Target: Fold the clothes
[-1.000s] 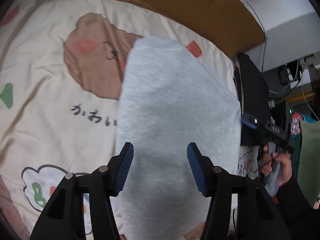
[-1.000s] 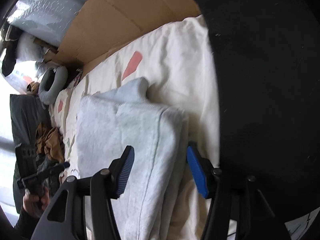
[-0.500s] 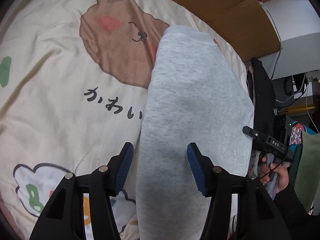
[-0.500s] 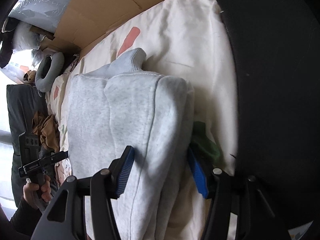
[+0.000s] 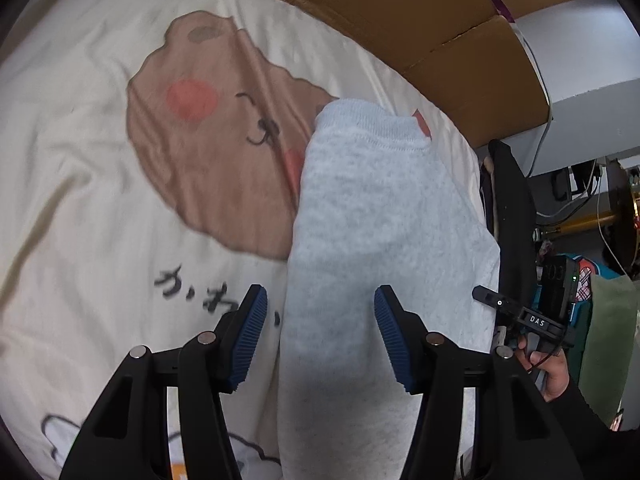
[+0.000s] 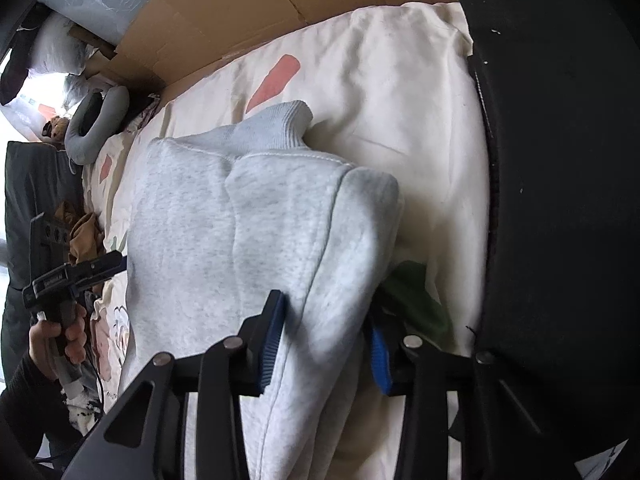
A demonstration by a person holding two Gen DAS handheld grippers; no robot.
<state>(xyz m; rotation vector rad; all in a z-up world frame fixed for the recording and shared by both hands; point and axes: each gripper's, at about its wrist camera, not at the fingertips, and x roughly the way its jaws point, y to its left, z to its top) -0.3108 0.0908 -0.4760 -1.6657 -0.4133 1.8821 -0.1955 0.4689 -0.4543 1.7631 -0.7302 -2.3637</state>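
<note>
A folded light grey sweatshirt (image 5: 372,240) lies on a cream bedspread (image 5: 80,216) with a brown bear print. My left gripper (image 5: 318,336) is open above the sweatshirt's near left part, its blue pads apart over the fabric. In the right wrist view the sweatshirt (image 6: 240,240) has a ribbed cuff at its far end. My right gripper (image 6: 326,336) has its jaws either side of the sweatshirt's right folded edge, pads touching the cloth. The right gripper also shows in the left wrist view (image 5: 520,312), the left gripper in the right wrist view (image 6: 76,272).
Brown cardboard (image 5: 400,12) stands along the far side of the bed. A large black object (image 6: 560,160) fills the right of the right wrist view. A green patch (image 6: 416,300) sits under the sweatshirt's edge. A grey neck pillow (image 6: 96,120) lies far left.
My right gripper has moved forward onto the sweatshirt's folded edge and narrowed around it. My left gripper has drawn back and shifted, staying open. The sweatshirt's fold looks more bunched.
</note>
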